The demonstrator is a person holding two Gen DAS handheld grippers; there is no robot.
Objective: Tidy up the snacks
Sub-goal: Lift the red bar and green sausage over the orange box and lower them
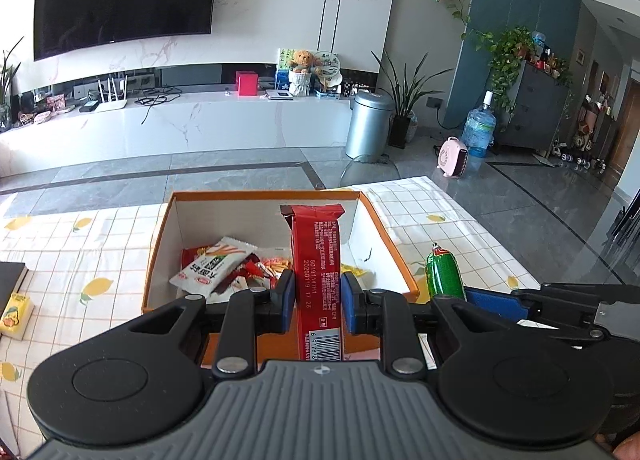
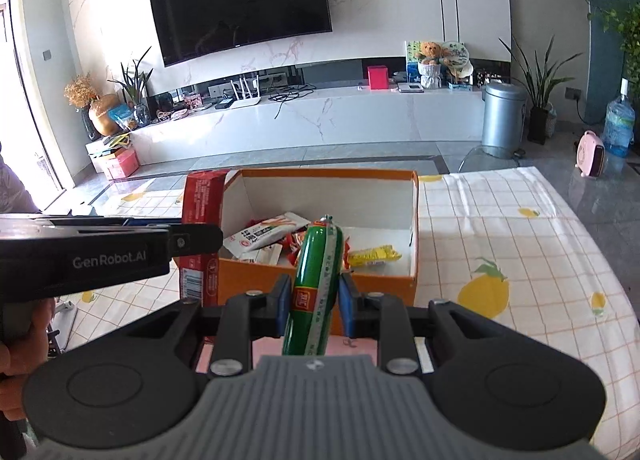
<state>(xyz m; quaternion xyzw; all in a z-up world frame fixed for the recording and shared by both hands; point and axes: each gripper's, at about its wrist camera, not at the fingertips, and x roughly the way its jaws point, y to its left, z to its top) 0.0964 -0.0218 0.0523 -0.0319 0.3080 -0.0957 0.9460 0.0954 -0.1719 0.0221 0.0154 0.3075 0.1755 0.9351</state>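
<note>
Because I mean to drop it into the orange box (image 1: pixel 256 196) just beyond, my left fingers (image 1: pixel 318 302) are clamped on a red wrapper (image 1: pixel 316 260), held upright so the printed date "17 28" and barcode face me; packets already lie inside. In the right view, my right fingers (image 2: pixel 314 304) grip a green sausage (image 2: pixel 316 280) tilted toward the same box on the checked surface (image 2: pixel 500 220). "GenRobot.AI" reads on my left tool.
</note>
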